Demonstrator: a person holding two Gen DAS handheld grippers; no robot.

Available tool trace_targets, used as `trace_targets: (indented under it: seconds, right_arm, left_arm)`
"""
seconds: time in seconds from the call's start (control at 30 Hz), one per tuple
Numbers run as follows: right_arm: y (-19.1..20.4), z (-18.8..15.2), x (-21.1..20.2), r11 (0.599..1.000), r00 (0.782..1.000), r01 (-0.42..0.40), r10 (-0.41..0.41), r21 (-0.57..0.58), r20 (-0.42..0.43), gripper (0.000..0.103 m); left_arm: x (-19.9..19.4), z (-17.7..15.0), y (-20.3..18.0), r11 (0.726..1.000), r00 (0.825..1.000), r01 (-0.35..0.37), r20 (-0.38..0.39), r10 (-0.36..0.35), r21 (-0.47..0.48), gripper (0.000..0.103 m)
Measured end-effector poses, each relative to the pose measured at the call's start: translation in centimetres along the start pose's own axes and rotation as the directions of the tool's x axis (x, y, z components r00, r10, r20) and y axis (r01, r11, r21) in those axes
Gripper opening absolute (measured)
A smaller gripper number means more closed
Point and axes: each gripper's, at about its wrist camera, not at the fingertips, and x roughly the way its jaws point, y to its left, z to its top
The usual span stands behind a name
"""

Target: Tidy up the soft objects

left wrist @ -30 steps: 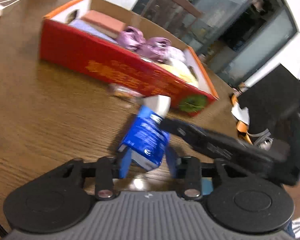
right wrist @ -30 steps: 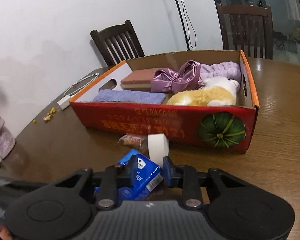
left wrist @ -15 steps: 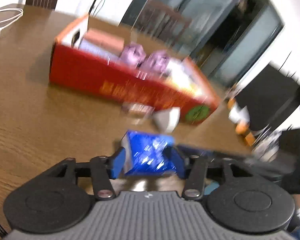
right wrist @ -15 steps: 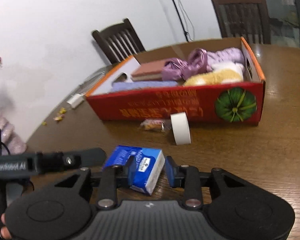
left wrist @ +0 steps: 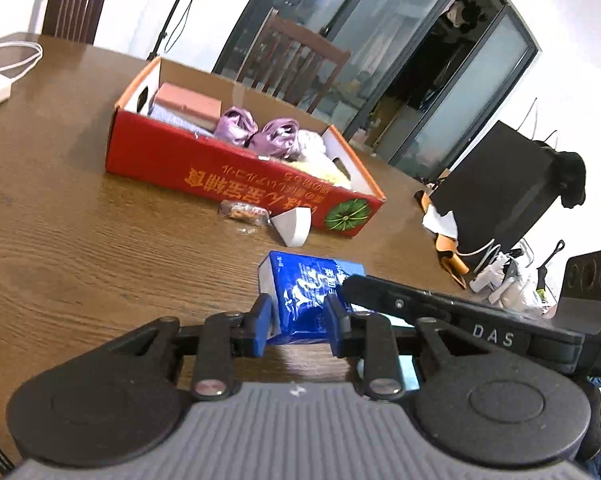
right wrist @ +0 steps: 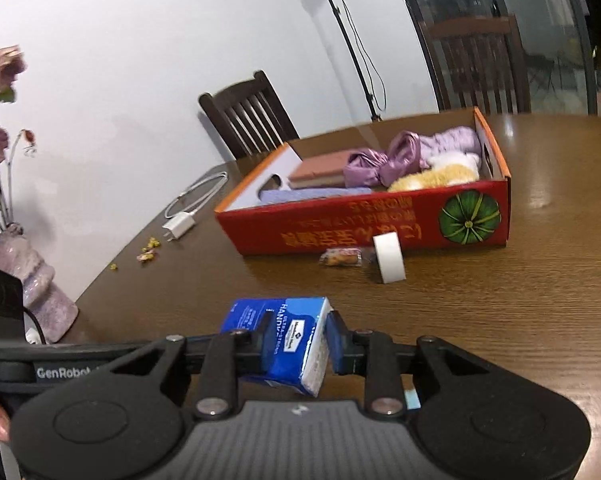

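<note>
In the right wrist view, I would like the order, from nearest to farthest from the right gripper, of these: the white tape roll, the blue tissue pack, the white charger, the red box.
1. Blue tissue pack: between the right gripper fingers.
2. White tape roll: ahead, slightly right, on the table.
3. Red box: just behind the roll.
4. White charger: far left, near the wall; roughly as far as the box, so this order is uncertain.

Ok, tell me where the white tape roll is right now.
The white tape roll stands on edge on the wooden table, just in front of the red cardboard box, right of a small wrapped snack in the right wrist view.
</note>
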Motion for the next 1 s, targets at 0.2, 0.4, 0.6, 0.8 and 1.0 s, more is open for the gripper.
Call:
trace_targets:
  seconds: [0.2, 0.4, 0.6, 0.8, 1.0]
  right_arm:
    - [1.4, 0.5, -2.2, 1.0, 0.998, 0.011, -0.011, -0.009, 0.056, 0.026]
    - [1.7, 4.7, -2.7, 0.999, 0.994, 0.022, -0.016, -0.047, 0.11, 0.026]
    - [0.0, 11.8, 0.7, 0.999, 0.991, 0.023, -0.017, -0.043, 0.133, 0.026]
    - [-3.7, 15.7, 8.2, 0.999, 0.998, 0.018, -0.02, 0.029, 0.058, 0.026]
    - [-6.3, 15.2, 15.3, 0.996, 0.995, 0.074, -0.071, 0.04, -0.066, 0.026]
  left_arm:
    - [-1.7, 1.4, -1.3, 0.999, 0.999, 0.028, 0.042, -0.029, 0.029, 0.029]
    - [-1.2, 6.0, -1.6, 0.997, 0.994, 0.059, 0.091, -0.063, 0.048, 0.029]
    - [2.1, 12.2, -1.0, 0.997, 0.992, 0.073, 0.105, -0.077, 0.04, 0.029]
    - [8.2, 16.1, 1.6, 1.0, 0.998, 0.003, 0.066, -0.004, 0.002, 0.029]
    - [14.4, 15.5, 5.0, 0.997, 0.996, -0.072, -0.054, 0.07, -0.02, 0.029]
